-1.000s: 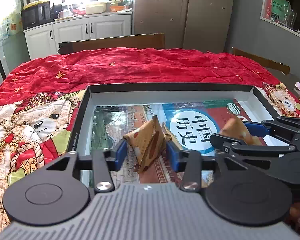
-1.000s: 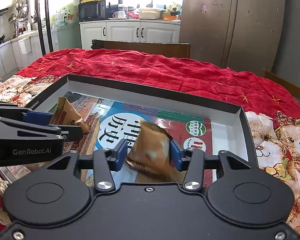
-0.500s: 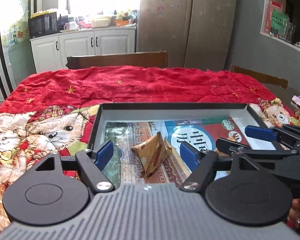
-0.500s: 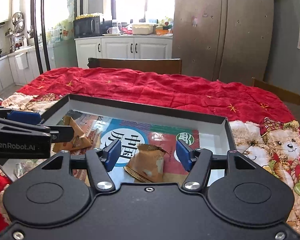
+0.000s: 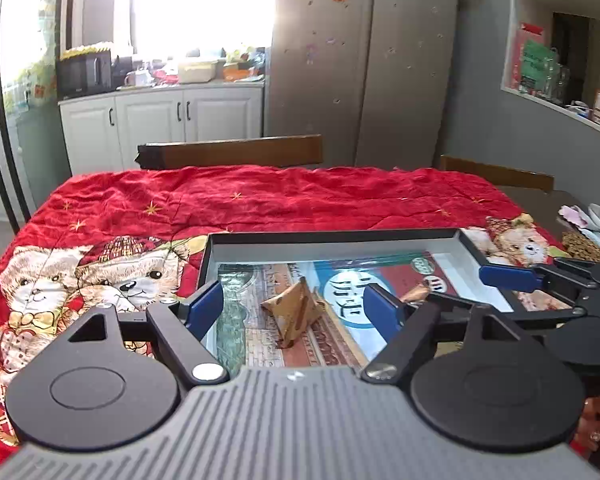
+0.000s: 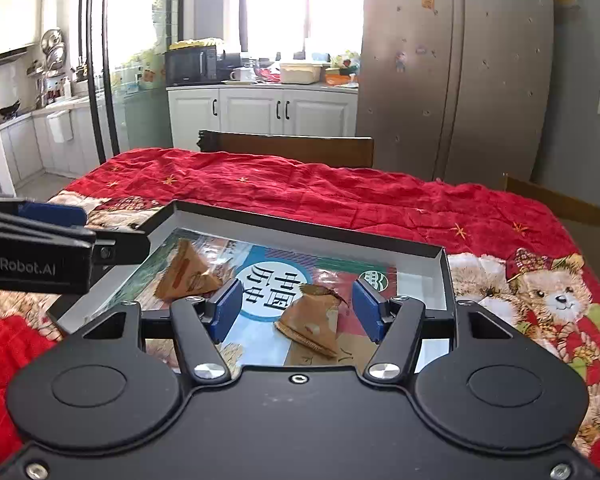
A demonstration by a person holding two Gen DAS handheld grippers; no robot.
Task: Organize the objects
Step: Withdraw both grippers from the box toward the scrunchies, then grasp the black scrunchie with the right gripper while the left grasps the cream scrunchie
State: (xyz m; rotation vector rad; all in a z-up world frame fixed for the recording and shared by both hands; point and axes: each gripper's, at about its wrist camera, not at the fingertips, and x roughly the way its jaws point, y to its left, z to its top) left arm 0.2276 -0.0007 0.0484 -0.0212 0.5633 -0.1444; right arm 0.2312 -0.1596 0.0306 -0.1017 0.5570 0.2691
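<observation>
Two tan triangular snack packets lie in a shallow black-rimmed box [image 5: 332, 236] lined with a printed sheet. My left gripper [image 5: 294, 300] hovers above the left packet [image 5: 296, 312]; its jaws are opening and the blue pads stand well clear of the packet. Over the right packet [image 6: 312, 324] my right gripper [image 6: 298, 300] hangs open, not touching it. In the right wrist view the left packet [image 6: 188, 272] and the left gripper [image 6: 100, 228] show at the left, above the box's rim [image 6: 300, 232]. In the left wrist view the right gripper [image 5: 460, 288] hides most of the right packet.
The box sits on a red blanket [image 5: 260, 196] printed with teddy bears. Wooden chair backs [image 5: 232, 152] stand behind the table. Small items [image 5: 584, 240] lie on the bare table edge at far right. A hand [image 5: 592, 432] holds the right gripper.
Both grippers let go of their packets, spread their jaws, and rose and drew back. The packets now lie in the box.
</observation>
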